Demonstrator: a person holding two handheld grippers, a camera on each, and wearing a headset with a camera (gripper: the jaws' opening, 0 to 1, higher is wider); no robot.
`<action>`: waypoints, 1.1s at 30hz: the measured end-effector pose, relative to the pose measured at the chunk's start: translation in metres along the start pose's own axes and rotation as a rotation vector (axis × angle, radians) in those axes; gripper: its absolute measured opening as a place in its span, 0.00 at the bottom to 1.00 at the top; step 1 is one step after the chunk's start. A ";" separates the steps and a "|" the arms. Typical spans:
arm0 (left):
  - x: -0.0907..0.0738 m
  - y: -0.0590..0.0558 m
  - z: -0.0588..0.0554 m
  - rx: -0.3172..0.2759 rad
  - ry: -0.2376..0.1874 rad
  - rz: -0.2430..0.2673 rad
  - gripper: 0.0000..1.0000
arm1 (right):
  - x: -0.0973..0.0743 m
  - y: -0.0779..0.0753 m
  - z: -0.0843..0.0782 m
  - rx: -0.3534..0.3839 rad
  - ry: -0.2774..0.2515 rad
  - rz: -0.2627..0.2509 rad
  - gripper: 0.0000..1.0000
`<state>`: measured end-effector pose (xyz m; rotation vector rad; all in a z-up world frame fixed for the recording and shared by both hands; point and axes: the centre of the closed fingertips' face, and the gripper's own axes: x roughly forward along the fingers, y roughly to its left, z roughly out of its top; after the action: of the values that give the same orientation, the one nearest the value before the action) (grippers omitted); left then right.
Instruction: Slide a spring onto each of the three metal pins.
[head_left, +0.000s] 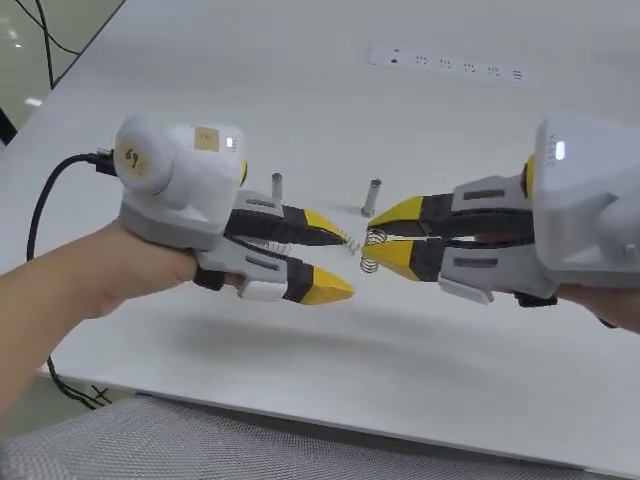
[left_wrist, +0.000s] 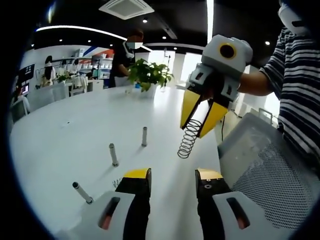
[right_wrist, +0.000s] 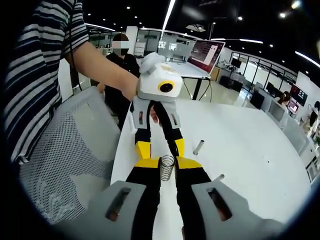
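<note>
Fingers (right_wrist: 192, 164) of the right gripper (right_wrist: 167, 161) pinch a spring (right_wrist: 167, 169), while the left gripper (left_wrist: 173, 175) faces it with its fingers spread and empty.

Yellow tips of the right gripper are closed on one end of the coil, and the other end hangs free in the air above the white surface (head_left: 300, 100), between the two grippers. On the left gripper the fingers (left_wrist: 137, 175) stand wide apart, their tips just beside the spring in the head view. Three metal pins (left_wrist: 113, 154) stand upright in a row on the surface, each bare and apart from the held spring. Farther back lies a white power strip (head_left: 450, 65). A black cable (head_left: 40, 210) runs off the left gripper's rear, and a grey mesh chair (head_left: 150, 440) sits at the near edge.
</note>
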<state>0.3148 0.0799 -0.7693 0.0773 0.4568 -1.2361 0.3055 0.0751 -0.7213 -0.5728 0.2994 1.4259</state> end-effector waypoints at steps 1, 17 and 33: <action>-0.002 0.001 -0.001 -0.001 0.000 0.006 0.34 | 0.000 0.000 0.000 0.002 0.000 -0.001 0.12; -0.038 0.025 -0.018 -0.029 -0.052 0.145 0.52 | -0.005 -0.010 -0.006 0.013 0.011 -0.048 0.12; -0.083 0.047 -0.030 -0.044 -0.098 0.307 0.85 | -0.009 -0.021 -0.014 0.028 0.017 -0.091 0.12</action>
<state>0.3281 0.1785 -0.7742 0.0475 0.3713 -0.9238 0.3272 0.0592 -0.7244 -0.5694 0.3029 1.3281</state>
